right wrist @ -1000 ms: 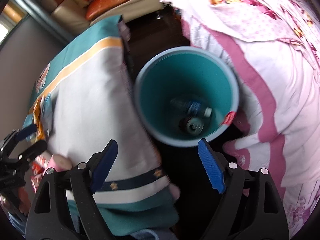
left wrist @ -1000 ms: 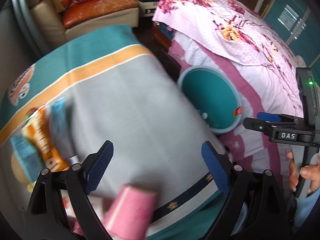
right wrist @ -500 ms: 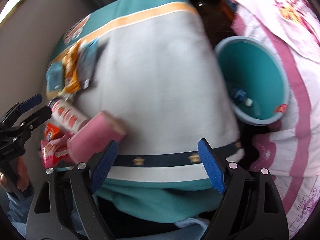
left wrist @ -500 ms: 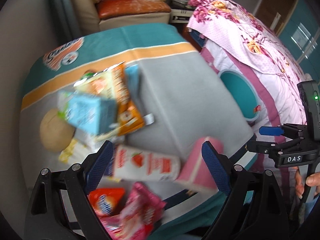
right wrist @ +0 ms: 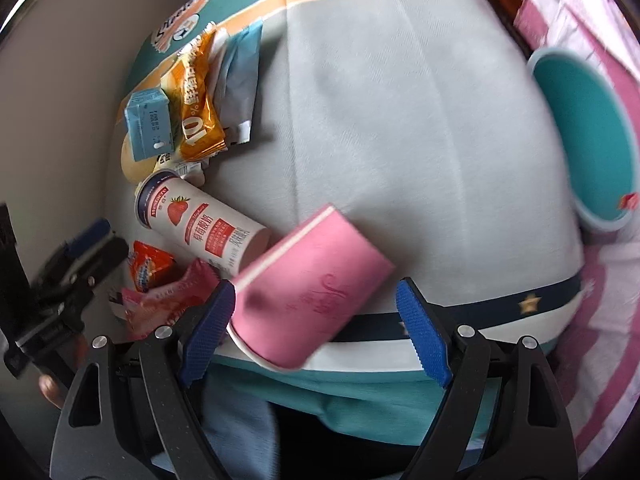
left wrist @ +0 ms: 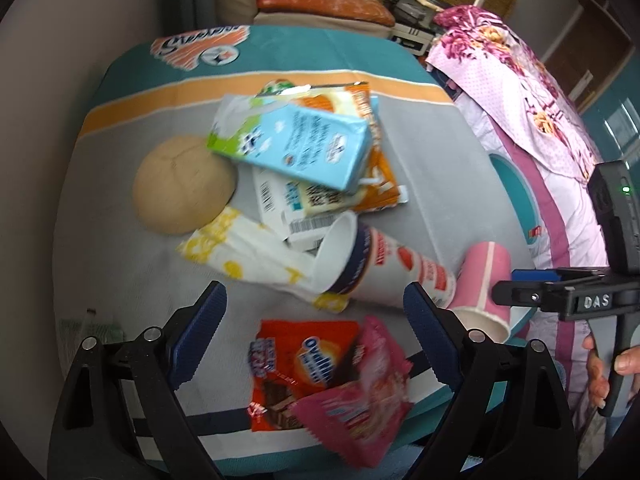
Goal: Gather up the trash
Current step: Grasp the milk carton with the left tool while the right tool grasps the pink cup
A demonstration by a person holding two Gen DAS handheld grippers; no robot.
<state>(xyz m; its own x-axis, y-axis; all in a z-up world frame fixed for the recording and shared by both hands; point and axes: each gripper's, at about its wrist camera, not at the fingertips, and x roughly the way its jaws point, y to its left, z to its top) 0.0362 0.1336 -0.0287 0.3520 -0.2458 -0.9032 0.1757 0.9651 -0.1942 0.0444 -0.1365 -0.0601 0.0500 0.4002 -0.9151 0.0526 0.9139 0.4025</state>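
Trash lies on a cloth-covered table point(left wrist: 440, 152): a blue milk carton point(left wrist: 296, 146), an orange wrapper point(right wrist: 198, 100), a strawberry yogurt cup point(left wrist: 376, 268) on its side, a pink paper cup point(right wrist: 312, 284) on its side at the table's front edge, a red Ovaltine packet point(left wrist: 304, 360) and a pink wrapper point(left wrist: 360, 404). My left gripper point(left wrist: 316, 336) is open above the red packet. My right gripper point(right wrist: 316, 328) is open, with the pink cup lying between its fingers. A teal bin point(right wrist: 588, 140) stands at the right of the table.
A round bun point(left wrist: 182, 184) and a yellow-printed napkin point(left wrist: 240, 248) lie by the carton. A bed with pink floral bedding point(left wrist: 520, 92) is behind the bin. A sofa point(left wrist: 320, 4) stands beyond the table. A grey wall point(right wrist: 60, 120) bounds the left side.
Both grippers swung left from the bin to the trash pile. The right gripper came down around the pink cup; the left came over the red and pink packets. Both stayed open.
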